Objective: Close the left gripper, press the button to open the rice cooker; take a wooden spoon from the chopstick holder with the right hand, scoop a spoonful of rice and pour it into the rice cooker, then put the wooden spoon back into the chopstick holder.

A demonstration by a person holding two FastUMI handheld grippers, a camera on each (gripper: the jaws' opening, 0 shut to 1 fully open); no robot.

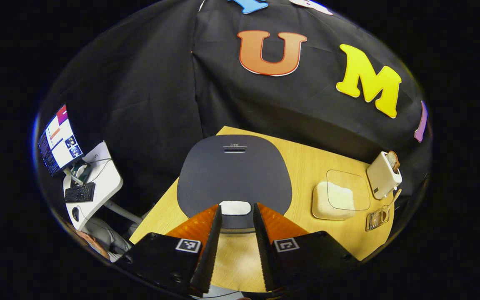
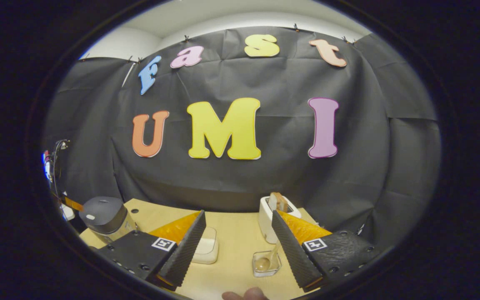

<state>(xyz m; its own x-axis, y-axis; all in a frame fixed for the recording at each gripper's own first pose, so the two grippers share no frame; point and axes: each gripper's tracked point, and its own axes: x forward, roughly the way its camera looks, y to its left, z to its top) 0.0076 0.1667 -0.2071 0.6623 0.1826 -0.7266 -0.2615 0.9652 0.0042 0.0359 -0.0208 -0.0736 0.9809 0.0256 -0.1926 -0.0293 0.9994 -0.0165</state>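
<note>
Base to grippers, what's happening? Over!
Left gripper open above rice cooker, lid down. Right gripper open, wooden spoon in holder. Nothing blocking.

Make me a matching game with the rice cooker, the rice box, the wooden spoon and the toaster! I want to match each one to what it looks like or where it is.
Things:
1. rice cooker
2. rice box
3. wooden spoon
4. toaster

Clues:
A. stands in the clear chopstick holder
B. has a slice of bread sticking out of the top
C. dark lid, shut, with a pale button at the front
D. pale, with a clear lid and white rice inside

Pairs: 1-C, 2-D, 3-A, 4-B
</note>
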